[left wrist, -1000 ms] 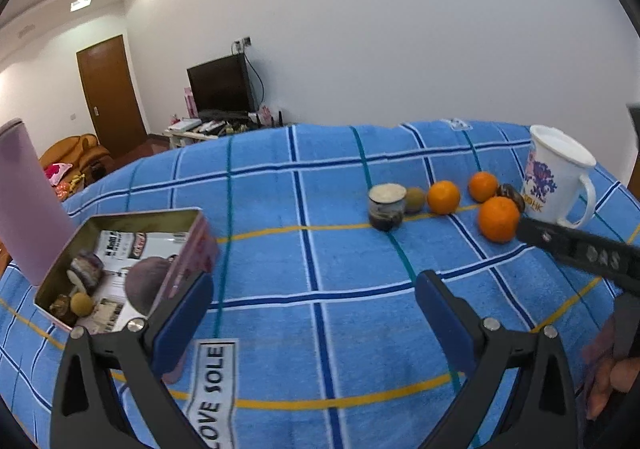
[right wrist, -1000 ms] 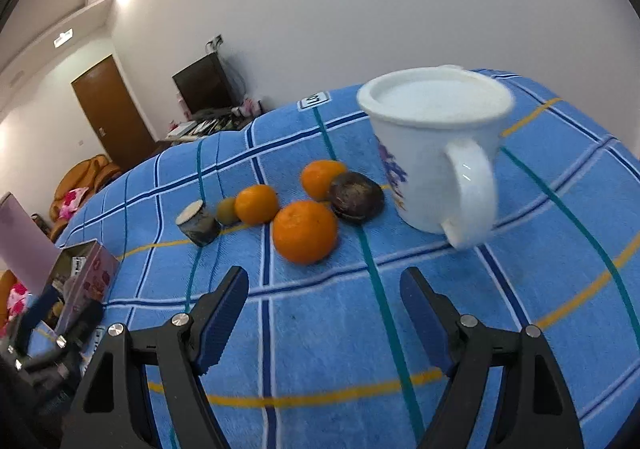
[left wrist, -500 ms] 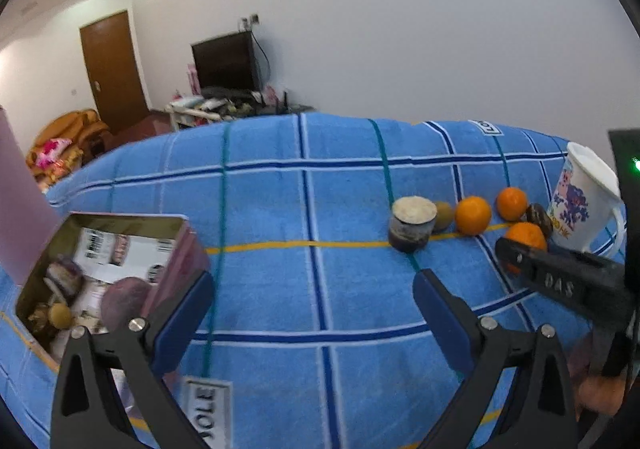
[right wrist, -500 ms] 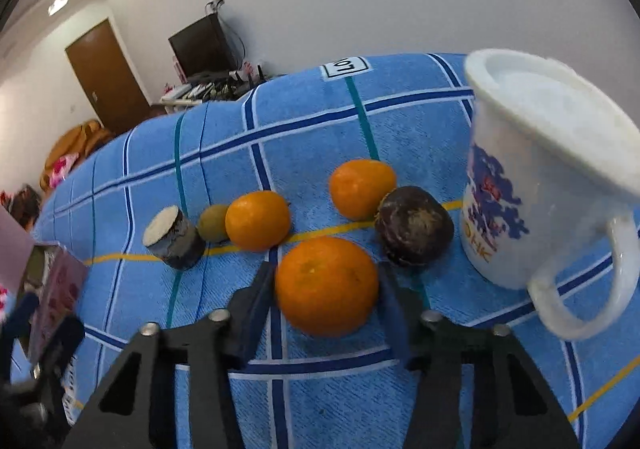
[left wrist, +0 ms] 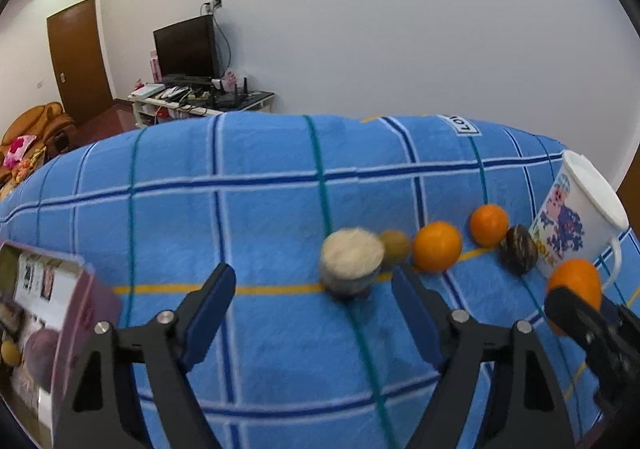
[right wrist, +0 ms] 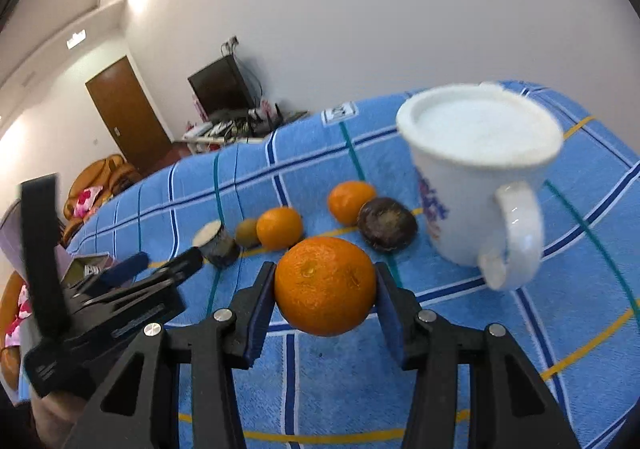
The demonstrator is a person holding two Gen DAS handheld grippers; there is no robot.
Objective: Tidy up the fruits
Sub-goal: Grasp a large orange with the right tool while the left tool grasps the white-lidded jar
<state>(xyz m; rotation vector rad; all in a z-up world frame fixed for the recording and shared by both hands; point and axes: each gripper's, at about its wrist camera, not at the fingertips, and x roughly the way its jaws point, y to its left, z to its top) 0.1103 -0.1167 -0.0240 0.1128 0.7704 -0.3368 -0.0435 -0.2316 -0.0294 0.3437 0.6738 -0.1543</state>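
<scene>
The blue plaid cloth (left wrist: 280, 209) covering my desk falls away at its far edge toward the white wall, and a broad bare stretch of it lies between the open pink tin box (left wrist: 60, 313) at my left and the fruit row.

My right tongs (right wrist: 325, 289) have their blue pads pressed on both sides of a large round orange (right wrist: 325, 285), which seems to sit clear of the cloth.

My left tongs (left wrist: 312, 313) have just been narrowing, yet the jaws stand apart with nothing between them; a small dark cup with a pale top (left wrist: 351, 263) sits just past them.

Beyond lie a brownish kiwi (right wrist: 246, 231), two smaller oranges (right wrist: 279, 227) (right wrist: 351, 201) and a dark purple round fruit (right wrist: 387, 224) beside a white cartoon-printed mug (right wrist: 476, 177). The writing on the cloth's label (left wrist: 466, 125) is too small to read.
</scene>
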